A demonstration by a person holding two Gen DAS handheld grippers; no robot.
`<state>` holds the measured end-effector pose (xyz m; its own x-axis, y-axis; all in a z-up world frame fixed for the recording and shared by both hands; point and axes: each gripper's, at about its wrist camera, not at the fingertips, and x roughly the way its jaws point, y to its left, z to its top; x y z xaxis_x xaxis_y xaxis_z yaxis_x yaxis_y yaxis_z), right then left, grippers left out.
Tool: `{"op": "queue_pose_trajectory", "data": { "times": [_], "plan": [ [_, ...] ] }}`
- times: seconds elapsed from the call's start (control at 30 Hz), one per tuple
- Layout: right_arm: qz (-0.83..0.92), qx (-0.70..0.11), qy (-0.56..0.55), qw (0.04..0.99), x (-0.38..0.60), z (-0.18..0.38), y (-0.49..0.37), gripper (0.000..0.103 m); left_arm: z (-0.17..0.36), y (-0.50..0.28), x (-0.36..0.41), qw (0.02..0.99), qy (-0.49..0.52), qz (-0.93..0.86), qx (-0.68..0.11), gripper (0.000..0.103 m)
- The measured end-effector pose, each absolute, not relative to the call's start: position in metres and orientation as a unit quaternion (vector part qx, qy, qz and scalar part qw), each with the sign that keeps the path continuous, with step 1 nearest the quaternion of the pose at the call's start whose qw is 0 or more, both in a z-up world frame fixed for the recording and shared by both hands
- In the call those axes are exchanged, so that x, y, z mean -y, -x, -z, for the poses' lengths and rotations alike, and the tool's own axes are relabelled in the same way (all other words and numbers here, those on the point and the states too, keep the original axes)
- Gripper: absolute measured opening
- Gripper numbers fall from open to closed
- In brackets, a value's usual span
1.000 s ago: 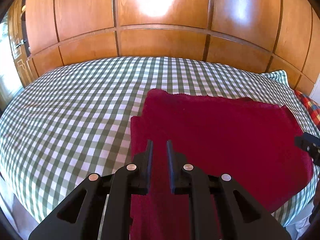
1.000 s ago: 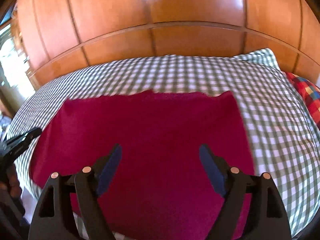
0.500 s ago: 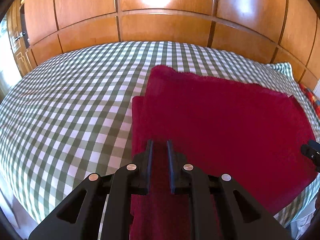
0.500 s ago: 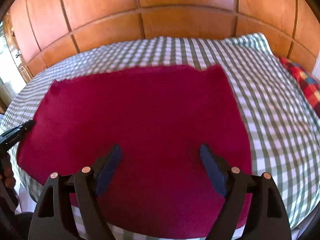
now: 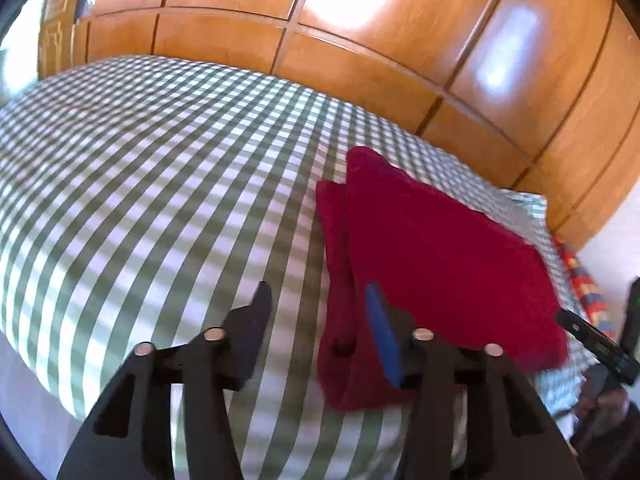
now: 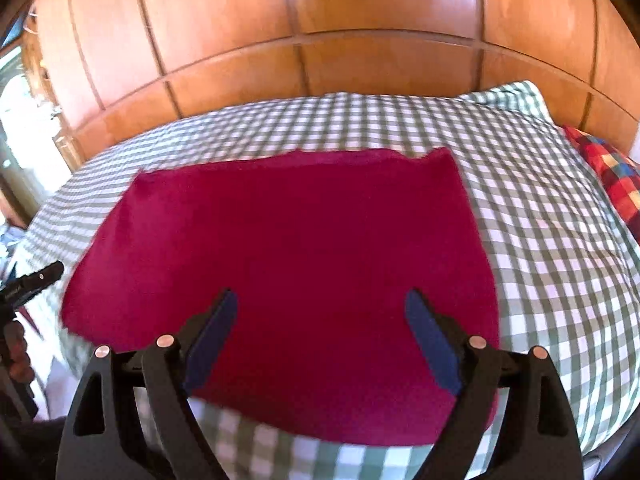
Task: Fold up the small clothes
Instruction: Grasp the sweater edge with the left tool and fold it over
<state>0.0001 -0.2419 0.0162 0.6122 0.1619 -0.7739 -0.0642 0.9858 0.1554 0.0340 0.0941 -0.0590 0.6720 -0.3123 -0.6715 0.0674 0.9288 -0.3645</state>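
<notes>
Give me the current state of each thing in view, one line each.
red cloth: lying flat on the bed, folded over, a lower layer showing along its left edge; nothing grips it.
left tongs: jaws opening, nothing between them, over the cloth's left edge.
right tongs: open wide, empty, above the cloth.
checked bedspread: spread smooth.
pillow: lying at the headboard end.

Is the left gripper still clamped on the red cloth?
No: in the left wrist view the left gripper has its jaws opening with nothing between them, and the red cloth lies flat on the checked bedspread.
</notes>
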Motion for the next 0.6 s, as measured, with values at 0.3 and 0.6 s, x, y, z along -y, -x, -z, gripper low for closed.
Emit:
{"op": "queue_pose_trajectory", "data": {
  "times": [0.3,0.6],
  "plan": [
    [-0.091,-0.466,-0.033,0.880,0.219,0.012,0.008,0.088,0.075,-0.007,-0.080,0.877,0.143,0.180,-0.422,0.048],
    [-0.098,-0.468,-0.042,0.877,0.226,0.021,0.008,0.090,0.068,-0.005,-0.084,0.879,0.143,0.208,-0.405,0.008]
  ]
}}
